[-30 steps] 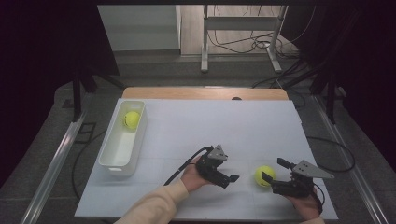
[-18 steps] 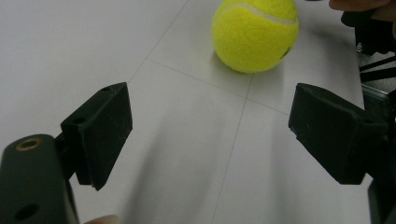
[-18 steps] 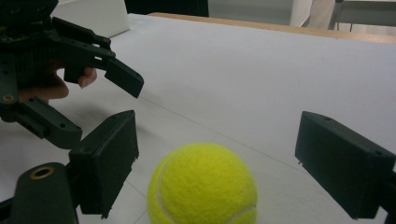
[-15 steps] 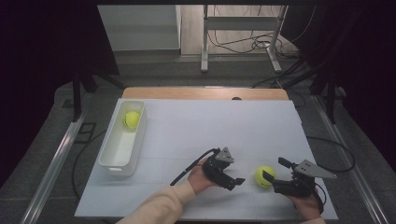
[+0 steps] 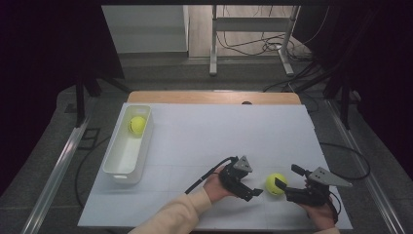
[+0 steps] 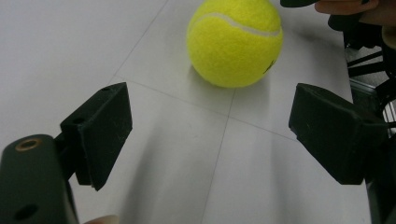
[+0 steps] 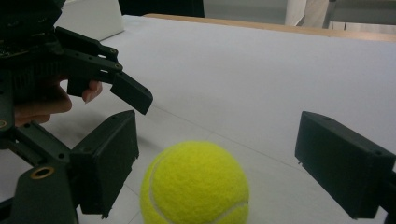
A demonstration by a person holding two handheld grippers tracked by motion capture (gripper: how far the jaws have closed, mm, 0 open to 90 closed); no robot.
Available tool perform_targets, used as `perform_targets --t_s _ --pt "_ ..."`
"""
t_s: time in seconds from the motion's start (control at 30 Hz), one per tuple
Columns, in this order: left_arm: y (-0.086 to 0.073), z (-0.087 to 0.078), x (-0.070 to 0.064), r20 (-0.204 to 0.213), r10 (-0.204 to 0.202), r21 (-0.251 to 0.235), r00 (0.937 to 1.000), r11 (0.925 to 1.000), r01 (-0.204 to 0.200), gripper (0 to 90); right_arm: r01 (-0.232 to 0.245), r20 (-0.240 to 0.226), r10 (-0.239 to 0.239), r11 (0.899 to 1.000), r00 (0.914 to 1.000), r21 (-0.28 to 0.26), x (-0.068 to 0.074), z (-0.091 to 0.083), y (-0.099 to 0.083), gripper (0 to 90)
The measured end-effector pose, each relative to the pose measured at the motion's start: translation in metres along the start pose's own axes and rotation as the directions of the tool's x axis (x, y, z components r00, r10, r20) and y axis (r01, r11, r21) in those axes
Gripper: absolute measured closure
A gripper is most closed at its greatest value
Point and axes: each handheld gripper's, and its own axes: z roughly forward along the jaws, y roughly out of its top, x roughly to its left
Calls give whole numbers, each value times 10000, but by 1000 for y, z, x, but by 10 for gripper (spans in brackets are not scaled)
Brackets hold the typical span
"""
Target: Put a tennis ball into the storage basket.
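My white table (image 5: 219, 131) has a wooden strip (image 5: 214, 97) along its far edge. Beyond it, grey floor (image 5: 170, 70) carries a metal stand (image 5: 251, 34) and tangled cables (image 5: 253, 46). Dark curtains (image 5: 48, 58) close both sides; a pale wall panel (image 5: 143, 29) faces me.

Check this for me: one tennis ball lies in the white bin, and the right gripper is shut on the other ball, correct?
Not quite. The right gripper is open, its jaws either side of the ball without touching it, as the right gripper view shows. The other ball does lie in the white bin.
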Motion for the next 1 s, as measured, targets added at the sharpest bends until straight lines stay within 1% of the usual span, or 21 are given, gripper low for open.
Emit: perform_targets --t_s 0.1,0.4,0.6,0.8,1.0 --pt "2 2 0 -1 0 26 10000 10000 0 137 -19 33 19 10000 10000 -3 0 0 0 140" --pt "10 13 -2 137 226 183 9997 9996 -228 136 -101 150 101 9999 9998 2 -2 0 -1 140" --pt "13 20 -2 204 245 301 9995 9992 -251 126 -121 266 121 9999 9996 -7 -3 -1 -1 141" --pt "17 29 -2 407 270 425 9988 9987 -287 111 -191 361 192 9998 9992 -34 -3 -1 -2 141" --pt "21 36 -1 521 421 420 9978 9981 -443 108 -217 421 219 9997 9989 -57 -4 -1 -2 141"
